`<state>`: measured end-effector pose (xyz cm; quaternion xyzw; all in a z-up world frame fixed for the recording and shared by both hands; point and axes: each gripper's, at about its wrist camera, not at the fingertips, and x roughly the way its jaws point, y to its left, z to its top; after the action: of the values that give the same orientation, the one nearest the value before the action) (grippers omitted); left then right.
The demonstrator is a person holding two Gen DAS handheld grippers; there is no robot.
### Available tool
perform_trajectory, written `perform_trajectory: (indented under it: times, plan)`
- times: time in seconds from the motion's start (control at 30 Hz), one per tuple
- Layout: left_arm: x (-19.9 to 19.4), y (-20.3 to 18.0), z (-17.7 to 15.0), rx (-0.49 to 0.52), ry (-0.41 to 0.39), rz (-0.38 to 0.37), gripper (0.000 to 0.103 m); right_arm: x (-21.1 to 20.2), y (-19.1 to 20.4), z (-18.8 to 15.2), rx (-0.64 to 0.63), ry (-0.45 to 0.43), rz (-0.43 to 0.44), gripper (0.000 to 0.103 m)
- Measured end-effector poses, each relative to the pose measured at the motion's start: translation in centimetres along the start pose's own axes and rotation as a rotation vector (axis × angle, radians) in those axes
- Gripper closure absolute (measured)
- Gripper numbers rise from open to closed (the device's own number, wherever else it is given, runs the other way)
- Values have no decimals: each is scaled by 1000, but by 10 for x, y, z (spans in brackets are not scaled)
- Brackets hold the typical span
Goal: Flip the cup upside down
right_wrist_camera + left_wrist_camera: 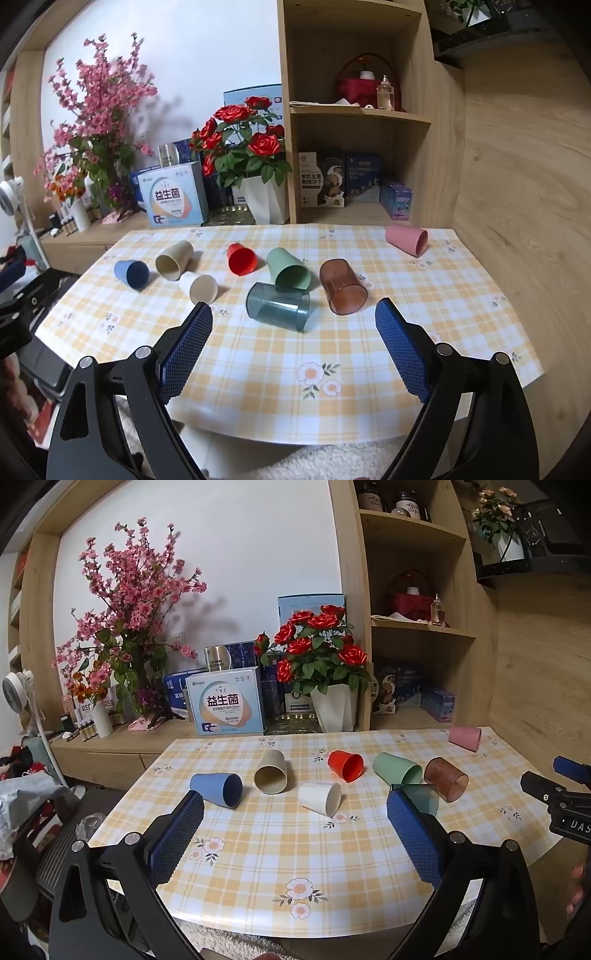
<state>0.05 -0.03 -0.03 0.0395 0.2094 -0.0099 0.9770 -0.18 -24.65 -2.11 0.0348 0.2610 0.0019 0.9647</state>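
Several cups lie on their sides on the checked tablecloth [295, 350]: blue [218, 788] [132, 273], beige [271, 775] [173, 260], white [320, 798] [198, 287], red [345, 765] [242, 258], green [397, 768] [288, 268], clear teal [421, 797] [277, 305], clear brown [445, 778] [341, 286] and pink [465, 737] [406, 239]. My left gripper [295, 812] is open and empty, above the near table edge, short of the white cup. My right gripper [293, 321] is open and empty, just short of the teal cup; it also shows in the left wrist view [554, 794].
A wooden shelf unit [354, 110] with boxes stands behind the table. A red rose pot [332, 686], a pink blossom arrangement [125, 620] and a white box [227, 705] sit on the low cabinet behind. A wood panel wall [517, 184] is on the right.
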Motion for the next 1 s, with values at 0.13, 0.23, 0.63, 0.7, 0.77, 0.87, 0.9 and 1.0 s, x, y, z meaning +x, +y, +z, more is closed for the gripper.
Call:
perform_trajectory:
  times: [0.13, 0.23, 0.63, 0.7, 0.77, 0.87, 0.9, 1.0]
  plan:
    - [0, -2, -1, 20, -17, 11, 6, 0, 0, -1, 0, 7, 2, 16]
    - [0, -4, -1, 18, -16, 12, 6, 1, 0, -1, -1, 10, 2, 16]
    - [-6, -2, -2, -6, -9, -4, 6, 0, -3, -1, 6, 11, 4, 16]
    - [-3, 2, -1, -11, -9, -2, 6, 2, -2, 0, 5, 13, 1, 16]
    - [-4, 3, 0, -14, -11, -2, 6, 2, -3, 2, 6, 15, 2, 16]
    - [-4, 2, 0, -10, -12, -3, 6, 2, -1, 1, 6, 16, 1, 16]
    - [-4, 2, 0, -9, -12, -3, 6, 1, -2, -4, 11, 17, 0, 16]
    - [-3, 1, 0, -10, -13, -2, 6, 2, -4, -5, 20, 17, 0, 16]
